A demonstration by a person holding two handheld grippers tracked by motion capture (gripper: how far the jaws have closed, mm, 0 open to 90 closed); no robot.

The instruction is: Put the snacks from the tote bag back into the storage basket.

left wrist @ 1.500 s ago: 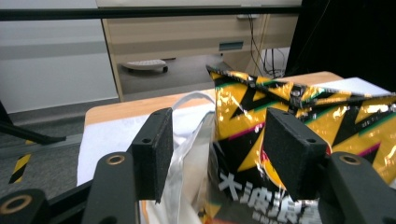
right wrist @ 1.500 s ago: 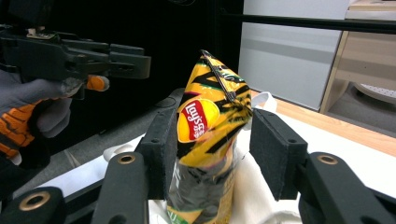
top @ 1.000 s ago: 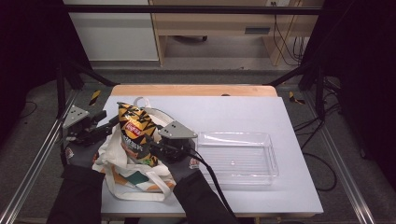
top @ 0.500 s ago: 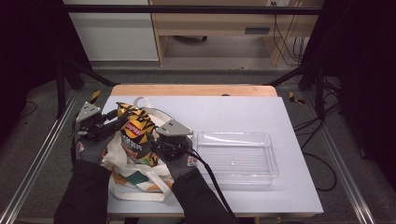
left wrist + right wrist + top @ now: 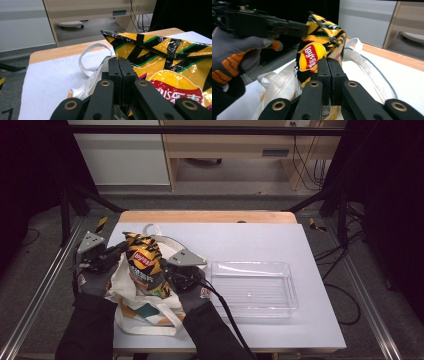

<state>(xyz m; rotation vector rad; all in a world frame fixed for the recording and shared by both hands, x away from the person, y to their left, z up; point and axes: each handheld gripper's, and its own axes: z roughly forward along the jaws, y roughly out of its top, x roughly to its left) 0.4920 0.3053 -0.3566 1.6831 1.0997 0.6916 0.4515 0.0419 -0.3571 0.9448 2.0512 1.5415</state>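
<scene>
A yellow and black chip bag (image 5: pixel 142 265) stands upright inside a white tote bag (image 5: pixel 145 312) at the table's left. My left gripper (image 5: pixel 120 250) comes in from the left of the chip bag (image 5: pixel 162 57). Its jaws (image 5: pixel 118 60) have just closed and meet flush beside the tote's rim (image 5: pixel 92 75). My right gripper (image 5: pixel 164 267) reaches from the right. Its jaws (image 5: pixel 329 60) have also just closed, in front of the chip bag (image 5: pixel 317 52) and above the tote (image 5: pixel 277 82). I cannot tell whether either pinches fabric.
An empty clear plastic tray (image 5: pixel 292 285) lies to the right of the right hand on the white table top (image 5: pixel 250 235). A wooden strip (image 5: pixel 210 216) runs along the far edge. Beyond it are floor, cables and furniture.
Both grippers' jaws have gone from spread to closed. The left hand has shifted slightly beside the bag. The chip bag stays standing in the tote.
</scene>
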